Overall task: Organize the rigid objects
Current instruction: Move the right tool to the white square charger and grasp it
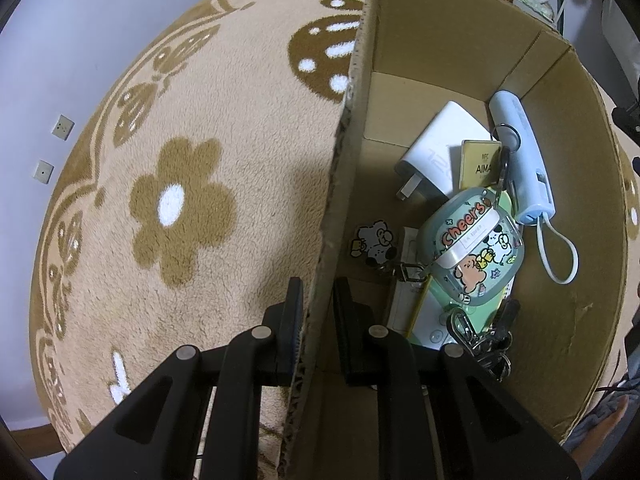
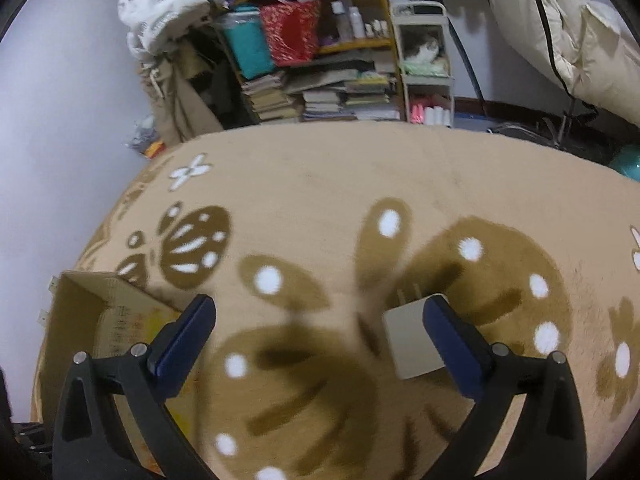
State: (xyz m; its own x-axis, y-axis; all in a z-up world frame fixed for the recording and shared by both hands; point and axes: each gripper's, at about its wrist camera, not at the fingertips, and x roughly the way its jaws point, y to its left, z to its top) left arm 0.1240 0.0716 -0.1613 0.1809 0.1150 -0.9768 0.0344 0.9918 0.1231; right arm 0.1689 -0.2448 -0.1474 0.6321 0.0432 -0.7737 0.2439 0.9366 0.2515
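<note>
My left gripper (image 1: 316, 312) is shut on the near wall of a cardboard box (image 1: 340, 168), one finger outside and one inside. In the box lie a white charger (image 1: 440, 148), a pale blue power bank (image 1: 524, 160), a yellow card (image 1: 480, 164), a cartoon earbud case (image 1: 472, 256) with a charm (image 1: 374, 244), and a bunch of keys (image 1: 484, 336). My right gripper (image 2: 320, 328) is open wide over the rug. A white plug adapter (image 2: 412, 336) lies on the rug just inside its right finger, untouched. The box (image 2: 80, 320) shows at the lower left of the right wrist view.
A beige rug (image 2: 320, 184) with brown flowers and butterflies covers the floor. Beyond it stand a cluttered bookshelf (image 2: 312, 52), a small white cart (image 2: 424, 64) and hanging bedding (image 2: 568, 32). A person's bare foot (image 1: 604, 428) is at the box's right corner.
</note>
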